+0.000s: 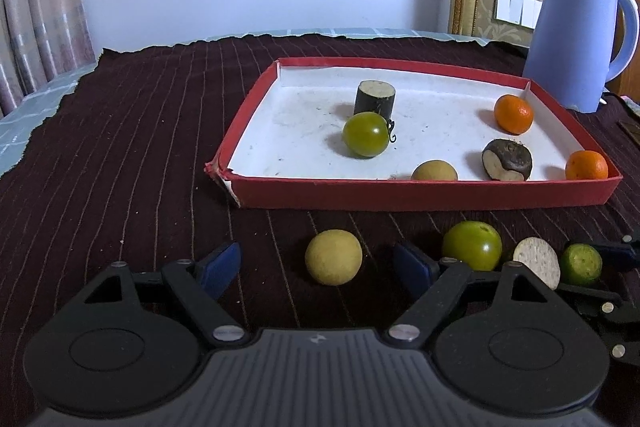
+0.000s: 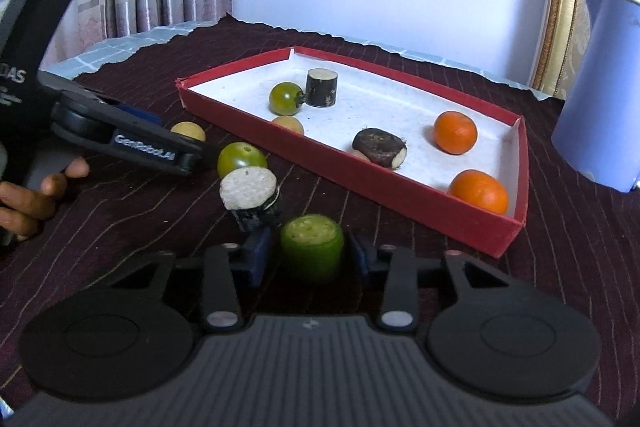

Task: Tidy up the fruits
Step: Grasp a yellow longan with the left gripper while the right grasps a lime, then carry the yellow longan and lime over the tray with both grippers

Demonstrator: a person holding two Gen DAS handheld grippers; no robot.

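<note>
A red tray with a white floor holds a green tomato, a dark cut cylinder, two oranges, a tan ball and a dark brown piece. On the cloth in front lie a tan ball, a green tomato, a dark cylinder with a pale cut face and a green cut piece. My left gripper is open around the tan ball. My right gripper is open, its pads on both sides of the green piece.
A dark striped cloth covers the table. A blue kettle stands behind the tray at the right. Curtains hang at the left. A hand holds the left gripper's body in the right wrist view.
</note>
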